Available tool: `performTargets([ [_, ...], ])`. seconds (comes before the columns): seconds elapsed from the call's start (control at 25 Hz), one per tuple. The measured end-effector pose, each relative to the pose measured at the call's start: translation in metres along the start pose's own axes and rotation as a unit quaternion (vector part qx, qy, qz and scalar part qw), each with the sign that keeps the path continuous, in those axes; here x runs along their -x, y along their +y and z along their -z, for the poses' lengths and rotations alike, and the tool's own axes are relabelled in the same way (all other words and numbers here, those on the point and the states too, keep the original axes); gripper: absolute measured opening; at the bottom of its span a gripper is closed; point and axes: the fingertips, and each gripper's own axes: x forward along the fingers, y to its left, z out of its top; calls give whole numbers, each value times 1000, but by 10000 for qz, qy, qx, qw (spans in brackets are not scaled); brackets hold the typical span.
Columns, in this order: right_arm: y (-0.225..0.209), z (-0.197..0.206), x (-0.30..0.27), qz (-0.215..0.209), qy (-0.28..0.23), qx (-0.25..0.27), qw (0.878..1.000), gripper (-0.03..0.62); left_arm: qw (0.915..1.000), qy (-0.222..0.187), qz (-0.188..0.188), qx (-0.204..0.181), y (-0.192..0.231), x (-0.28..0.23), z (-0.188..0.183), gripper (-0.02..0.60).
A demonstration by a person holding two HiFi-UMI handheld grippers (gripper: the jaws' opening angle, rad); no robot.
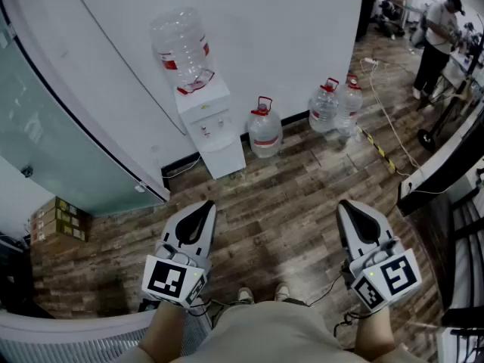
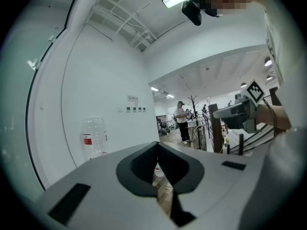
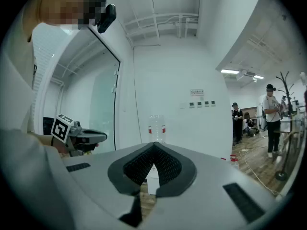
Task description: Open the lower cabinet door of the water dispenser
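Observation:
The white water dispenser (image 1: 209, 124) stands against the wall with an empty clear bottle (image 1: 181, 45) on top; its lower cabinet door (image 1: 224, 158) is closed. Both grippers are held level near my body, well short of the dispenser. The left gripper (image 1: 204, 207) is shut with nothing in it, and so is the right gripper (image 1: 345, 206). In the right gripper view the bottle (image 3: 157, 126) shows above the shut jaws and the dispenser body (image 3: 152, 182) shows through the slit. In the left gripper view the bottle (image 2: 94, 136) is at the left and the right gripper (image 2: 235, 112) at the right.
Three water jugs (image 1: 265, 131) (image 1: 324, 106) (image 1: 350, 99) stand on the wood floor to the dispenser's right. A glass partition (image 1: 45, 127) runs along the left, with cardboard boxes (image 1: 60, 218) behind it. A cable (image 1: 389, 119) crosses the floor. A person (image 1: 439, 36) stands far right, and a desk edge (image 1: 446, 165) is nearby.

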Motion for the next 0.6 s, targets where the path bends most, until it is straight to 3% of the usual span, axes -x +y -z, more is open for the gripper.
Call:
performTargets([
  [0.16, -3, -1, 1, -134, -42, -49, 9999, 6, 9998, 3, 10, 180, -2, -5, 2, 6],
  [0.6, -44, 15, 25, -31, 53, -10, 10000, 6, 9999, 96, -42, 122, -34, -24, 4, 6],
])
